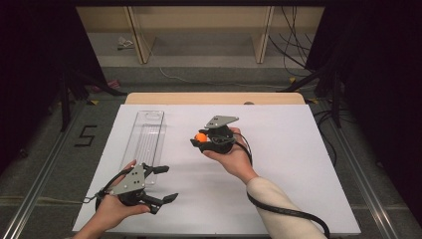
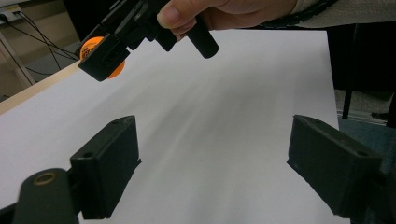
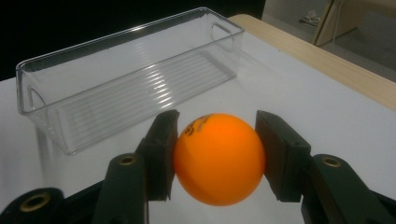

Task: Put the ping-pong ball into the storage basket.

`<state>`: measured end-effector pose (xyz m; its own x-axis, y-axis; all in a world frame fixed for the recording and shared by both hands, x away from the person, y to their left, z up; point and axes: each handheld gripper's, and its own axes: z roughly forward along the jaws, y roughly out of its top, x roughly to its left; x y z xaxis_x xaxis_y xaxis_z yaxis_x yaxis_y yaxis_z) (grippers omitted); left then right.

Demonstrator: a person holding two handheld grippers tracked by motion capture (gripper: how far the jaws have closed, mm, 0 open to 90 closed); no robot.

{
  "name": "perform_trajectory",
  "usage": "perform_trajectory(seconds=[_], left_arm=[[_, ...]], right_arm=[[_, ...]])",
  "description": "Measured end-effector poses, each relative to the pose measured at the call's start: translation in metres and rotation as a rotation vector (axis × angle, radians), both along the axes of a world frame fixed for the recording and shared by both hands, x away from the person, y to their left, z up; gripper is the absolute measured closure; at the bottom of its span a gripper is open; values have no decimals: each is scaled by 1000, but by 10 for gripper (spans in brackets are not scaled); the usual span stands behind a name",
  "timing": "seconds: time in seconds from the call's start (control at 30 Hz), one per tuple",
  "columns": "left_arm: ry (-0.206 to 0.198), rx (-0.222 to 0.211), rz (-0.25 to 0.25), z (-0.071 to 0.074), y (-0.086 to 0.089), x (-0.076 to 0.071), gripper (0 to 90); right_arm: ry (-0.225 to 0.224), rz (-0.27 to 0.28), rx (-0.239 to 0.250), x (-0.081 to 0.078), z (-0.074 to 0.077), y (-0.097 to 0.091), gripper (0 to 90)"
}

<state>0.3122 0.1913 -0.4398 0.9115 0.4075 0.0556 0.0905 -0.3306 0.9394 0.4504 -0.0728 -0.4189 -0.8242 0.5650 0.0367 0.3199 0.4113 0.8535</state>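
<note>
**High view: an orange ball is being gripped above the worktop**

High view: the right hand-held gripper (image 1: 200,140) is clenching around a small orange ball (image 1: 201,136) and holding it over the middle of the white worktop (image 1: 278,164). It is pointing toward the left, where a clear plastic tray (image 1: 144,142) is lying lengthwise along the worktop's left part, a little apart from the ball. The left hand-held gripper (image 1: 165,183) is sitting near the front left corner of the worktop, just beside the near end of the tray, with its jaws standing wide apart and nothing between them. A black cable (image 1: 283,211) is trailing from the right hand-held gripper along the person's pale sleeve (image 1: 281,204).

Left gripper view: the left hand-held gripper (image 2: 212,161) is showing its two black jaws spread wide over bare white worktop (image 2: 210,107), released. Farther off, at the top left, the right hand-held gripper (image 2: 100,58) is hanging above the worktop with the ball (image 2: 93,49) showing between its jaws, the person's fingers (image 2: 180,16) wrapping its body.

Right gripper view: the right hand-held gripper (image 3: 217,158) is pressing both pads against the sides of the ball (image 3: 219,158), which is carrying dark print on top. Beyond it the tray (image 3: 126,81) is lying on the worktop (image 3: 317,107), its ribbed floor catching the light. The ball is staying outside the tray, in front of its long side wall.
</note>
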Motion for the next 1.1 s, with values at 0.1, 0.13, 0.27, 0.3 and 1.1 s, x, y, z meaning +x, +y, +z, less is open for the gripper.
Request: perform_trajectory(seconds=[0.1,0.13,0.27,0.3,1.1], left_arm=[[0,1,-2,0,-1,-1,159],[-1,2,-5,0,-1,-1,159],[0,2,-6,0,-2,-1,158],[0,2,-4,0,-2,-1,158],[-2,5,-12,0,-2,-1,158]], right_arm=[[1,-1,-3,0,0,3,514],[1,-1,-3,0,0,3,514],[3,3,0,1,1,6,514],[3,3,-1,0,1,7,514],[4,21,-3,2,4,24,514]])
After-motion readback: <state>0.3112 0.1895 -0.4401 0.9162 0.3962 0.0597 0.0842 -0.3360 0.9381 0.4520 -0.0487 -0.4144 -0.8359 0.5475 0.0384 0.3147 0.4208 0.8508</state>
